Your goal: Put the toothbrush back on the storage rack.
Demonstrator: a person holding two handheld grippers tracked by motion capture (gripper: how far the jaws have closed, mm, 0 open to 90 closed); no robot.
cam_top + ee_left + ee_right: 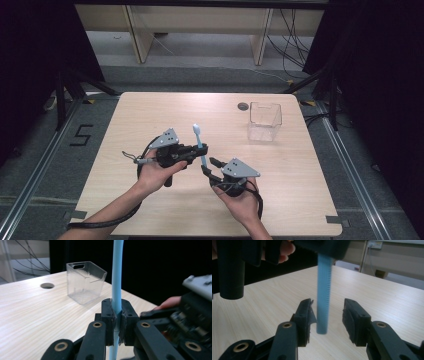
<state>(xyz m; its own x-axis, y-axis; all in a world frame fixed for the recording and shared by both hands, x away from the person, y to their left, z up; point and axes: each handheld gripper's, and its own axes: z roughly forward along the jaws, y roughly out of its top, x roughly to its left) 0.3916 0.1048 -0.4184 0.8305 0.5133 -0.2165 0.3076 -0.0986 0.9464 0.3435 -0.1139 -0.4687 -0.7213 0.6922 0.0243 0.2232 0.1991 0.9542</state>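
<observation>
A light blue toothbrush (200,142) stands nearly upright above the middle of the wooden table (145,115), head up. My left gripper (200,150) is shut on its handle; in the left gripper view the pads (109,315) press the blue handle (117,277) from both sides. My right gripper (209,166) sits just to the right and lower, open. In the right gripper view the lower end of the handle (323,297) hangs between its spread fingers (304,315) without touching the pads.
A clear plastic box (265,121) stands open-topped at the back right of the table, also visible ahead in the left gripper view (85,282). A small round hole (243,106) lies in the tabletop left of it. Dark stands flank the table.
</observation>
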